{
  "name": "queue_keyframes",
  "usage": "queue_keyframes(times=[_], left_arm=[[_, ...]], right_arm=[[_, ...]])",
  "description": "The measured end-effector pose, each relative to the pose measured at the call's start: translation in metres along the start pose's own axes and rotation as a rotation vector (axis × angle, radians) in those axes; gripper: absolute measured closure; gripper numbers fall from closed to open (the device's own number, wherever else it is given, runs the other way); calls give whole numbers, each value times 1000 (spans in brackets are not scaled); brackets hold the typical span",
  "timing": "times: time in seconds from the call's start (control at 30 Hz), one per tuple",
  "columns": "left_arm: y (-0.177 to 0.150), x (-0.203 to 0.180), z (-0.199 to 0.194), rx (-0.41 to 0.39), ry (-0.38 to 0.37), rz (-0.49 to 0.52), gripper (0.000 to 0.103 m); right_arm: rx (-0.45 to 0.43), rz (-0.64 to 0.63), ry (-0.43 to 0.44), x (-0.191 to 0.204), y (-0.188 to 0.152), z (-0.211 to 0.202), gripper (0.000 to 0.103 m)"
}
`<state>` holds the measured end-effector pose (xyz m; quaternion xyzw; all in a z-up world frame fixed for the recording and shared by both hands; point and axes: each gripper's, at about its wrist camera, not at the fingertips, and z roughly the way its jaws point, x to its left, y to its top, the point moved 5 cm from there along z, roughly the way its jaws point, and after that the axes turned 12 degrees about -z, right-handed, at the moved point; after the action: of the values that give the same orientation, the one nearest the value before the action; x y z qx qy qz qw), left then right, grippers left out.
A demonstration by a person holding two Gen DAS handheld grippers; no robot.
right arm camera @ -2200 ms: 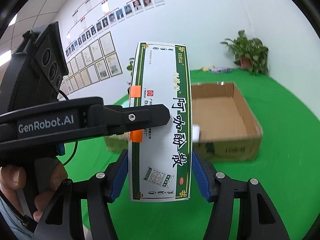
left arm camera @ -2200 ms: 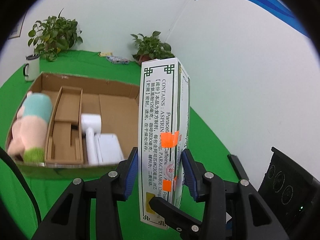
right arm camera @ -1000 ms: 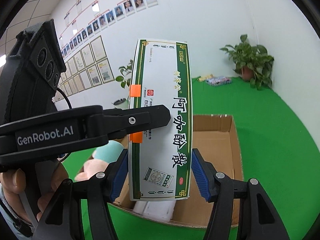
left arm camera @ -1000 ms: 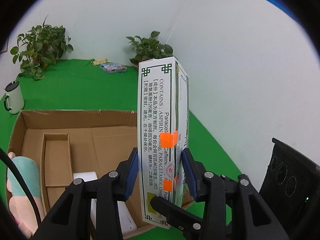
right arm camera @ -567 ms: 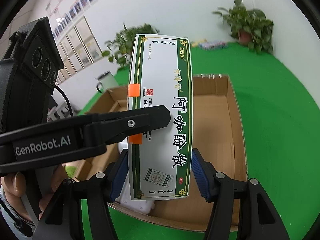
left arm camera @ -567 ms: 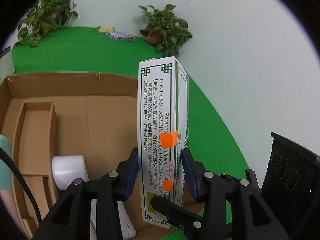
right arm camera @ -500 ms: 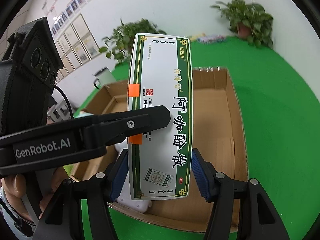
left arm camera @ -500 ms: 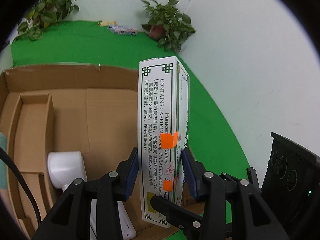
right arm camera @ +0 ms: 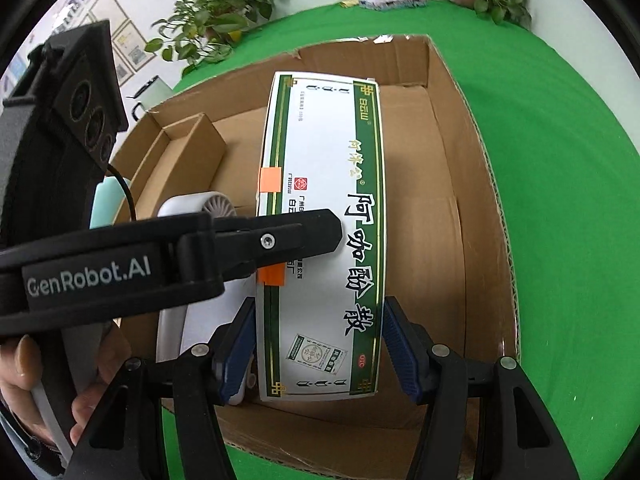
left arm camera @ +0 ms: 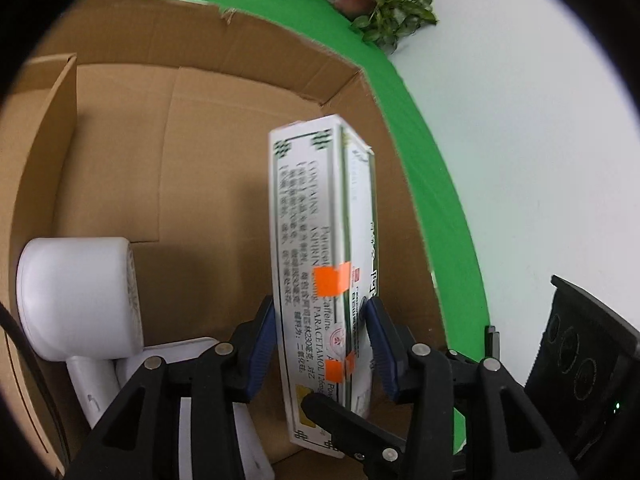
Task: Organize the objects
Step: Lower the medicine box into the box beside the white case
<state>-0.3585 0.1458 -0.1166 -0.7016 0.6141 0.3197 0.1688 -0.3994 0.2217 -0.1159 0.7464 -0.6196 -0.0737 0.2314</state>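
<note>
A white and green medicine box (left arm camera: pixel 320 248) with orange tape is held by both grippers over the right part of an open cardboard box (left arm camera: pixel 280 72). My left gripper (left arm camera: pixel 324 344) is shut on its narrow sides. My right gripper (right arm camera: pixel 318 344) is shut on its wide face (right arm camera: pixel 324 208), across the left one. The medicine box is tilted down into the cardboard box (right arm camera: pixel 472 184). A white hair dryer (left arm camera: pixel 76 300) lies inside at the left; it also shows in the right wrist view (right arm camera: pixel 208 208).
A cardboard divider insert (right arm camera: pixel 180 152) sits in the box's left part, with a plush toy (right arm camera: pixel 108 200) beyond it. Potted plants (right arm camera: pixel 216 20) and a mug (right arm camera: pixel 152 92) stand on the green table (right arm camera: pixel 560 160). A white wall (left arm camera: pixel 520 120) is close on the right.
Both grippers have carried the medicine box forward and down, from in front of the cardboard box to inside its right part. The grip on it has not changed.
</note>
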Motion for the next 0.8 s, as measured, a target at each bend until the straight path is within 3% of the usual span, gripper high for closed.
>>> queue_keyframes(times=[0.13,0.37,0.53,0.6,0.8], left_arm=[[9,3,-11,-3,25,-1,56],[5,24,-72,-154,88,55,56],[2,29,-110,-258,112,109,56],[-12,34,-123,-285,140,150,56],[-43,28,-134,-358,180,263,56]], right_arm=[[31,-9,-53,18,-8,-3,45],[99,-12,-112,32,-13,9,44],[139,-3,-73,40,-18,16,41],[123,15,-24,39,-25,8,40],[11,11,-1,44,-32,-32,36]])
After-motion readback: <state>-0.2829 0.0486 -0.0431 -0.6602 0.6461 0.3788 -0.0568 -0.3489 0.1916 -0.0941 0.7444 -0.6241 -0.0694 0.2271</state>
